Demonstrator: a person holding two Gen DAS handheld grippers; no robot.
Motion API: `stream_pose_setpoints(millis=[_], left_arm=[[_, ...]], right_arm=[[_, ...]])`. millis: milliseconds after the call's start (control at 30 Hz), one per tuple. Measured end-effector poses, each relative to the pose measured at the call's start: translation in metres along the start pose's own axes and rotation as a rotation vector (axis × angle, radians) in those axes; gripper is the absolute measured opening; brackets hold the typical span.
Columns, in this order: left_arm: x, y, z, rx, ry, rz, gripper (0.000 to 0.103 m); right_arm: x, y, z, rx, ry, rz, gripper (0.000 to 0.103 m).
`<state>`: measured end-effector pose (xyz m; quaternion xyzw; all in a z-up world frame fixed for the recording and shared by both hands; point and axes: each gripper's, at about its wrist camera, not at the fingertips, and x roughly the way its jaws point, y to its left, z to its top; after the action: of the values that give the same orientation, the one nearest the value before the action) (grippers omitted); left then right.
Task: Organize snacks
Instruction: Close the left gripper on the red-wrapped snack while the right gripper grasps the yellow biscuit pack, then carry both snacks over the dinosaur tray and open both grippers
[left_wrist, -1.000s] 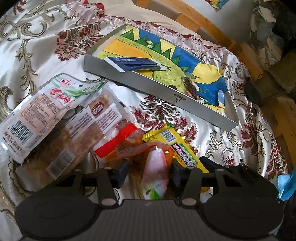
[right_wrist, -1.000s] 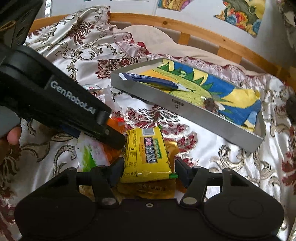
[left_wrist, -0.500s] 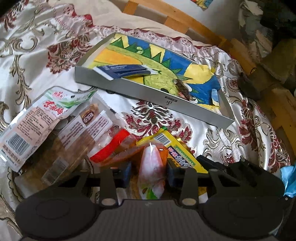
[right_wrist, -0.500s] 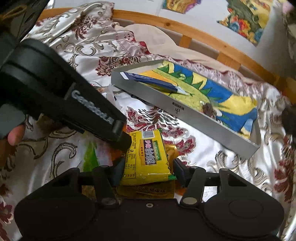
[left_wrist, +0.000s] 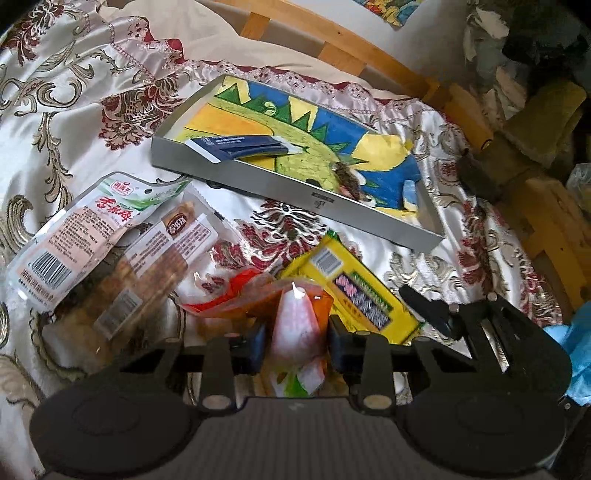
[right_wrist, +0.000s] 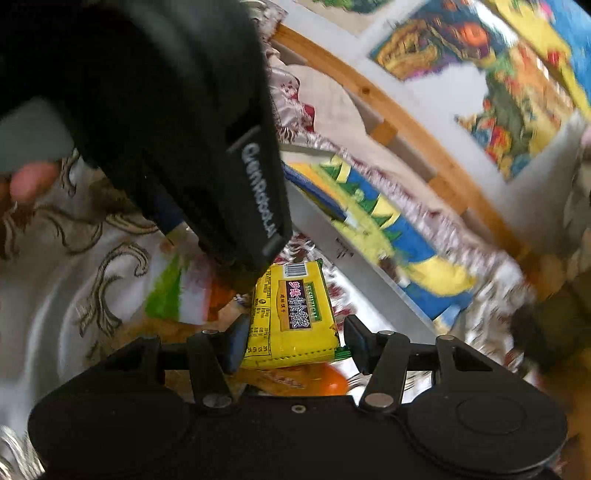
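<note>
My left gripper (left_wrist: 295, 341) is shut on an orange and white snack packet (left_wrist: 297, 325), held just above the snack pile. My right gripper (right_wrist: 291, 341) is shut on a yellow snack packet (right_wrist: 291, 317), which also shows in the left wrist view (left_wrist: 354, 291). A grey tray (left_wrist: 280, 192) with a colourful drawing inside lies ahead on the bedspread; a dark blue packet (left_wrist: 243, 146) rests in it. The tray also shows in the right wrist view (right_wrist: 332, 240). The left gripper's black body (right_wrist: 207, 147) blocks the left half of the right wrist view.
Several more snack packets lie left of my left gripper: a pink and green one (left_wrist: 81, 229) and a clear one with brown sticks (left_wrist: 155, 258). A wooden bed rail (left_wrist: 369, 55) runs behind the tray. Cluttered items (left_wrist: 535, 122) stand at the right.
Both grippers have closed tighter on their packets and lifted them. The right wrist view has swung and tilted, now blurred, with the left gripper's body much closer.
</note>
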<state>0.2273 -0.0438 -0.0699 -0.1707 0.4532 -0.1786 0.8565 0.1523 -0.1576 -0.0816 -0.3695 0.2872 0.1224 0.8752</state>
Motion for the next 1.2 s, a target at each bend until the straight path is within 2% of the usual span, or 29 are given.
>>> stream_pose_setpoints(millis=[167, 333, 433, 567, 633, 733, 867, 1000, 1067, 1200], left_arm=[[-0.014, -0.006, 0.0, 0.016, -0.059, -0.025, 0.036], [-0.023, -0.01, 0.008, 0.041, -0.161, -0.08, 0.036], [-0.025, -0.012, 0.019, 0.055, -0.234, -0.084, 0.036], [-0.017, -0.018, 0.042, 0.118, -0.312, -0.092, 0.037], [-0.008, -0.018, 0.056, 0.115, -0.342, -0.112, 0.037], [0.01, -0.013, 0.078, 0.065, -0.348, -0.162, 0.037], [0.036, -0.009, 0.098, 0.074, -0.348, -0.169, 0.037], [0.072, 0.003, 0.117, -0.015, -0.263, -0.183, 0.037], [0.086, 0.007, 0.119, -0.006, -0.246, -0.174, 0.037], [0.1, 0.01, 0.12, 0.008, -0.241, -0.151, 0.037]], right_arm=[[-0.008, -0.001, 0.001, -0.044, -0.05, -0.068, 0.056], [-0.007, -0.012, 0.003, 0.023, -0.078, -0.112, 0.056], [-0.005, -0.019, 0.004, 0.056, -0.105, -0.155, 0.056], [0.004, -0.035, 0.006, 0.118, -0.147, -0.229, 0.056], [0.009, -0.046, 0.006, 0.168, -0.17, -0.252, 0.056], [0.021, -0.066, 0.009, 0.267, -0.187, -0.272, 0.056], [0.04, -0.089, 0.014, 0.357, -0.186, -0.286, 0.057], [0.063, -0.112, 0.019, 0.51, -0.143, -0.233, 0.057], [0.074, -0.12, 0.02, 0.577, -0.128, -0.212, 0.057], [0.094, -0.126, 0.018, 0.633, -0.086, -0.189, 0.057]])
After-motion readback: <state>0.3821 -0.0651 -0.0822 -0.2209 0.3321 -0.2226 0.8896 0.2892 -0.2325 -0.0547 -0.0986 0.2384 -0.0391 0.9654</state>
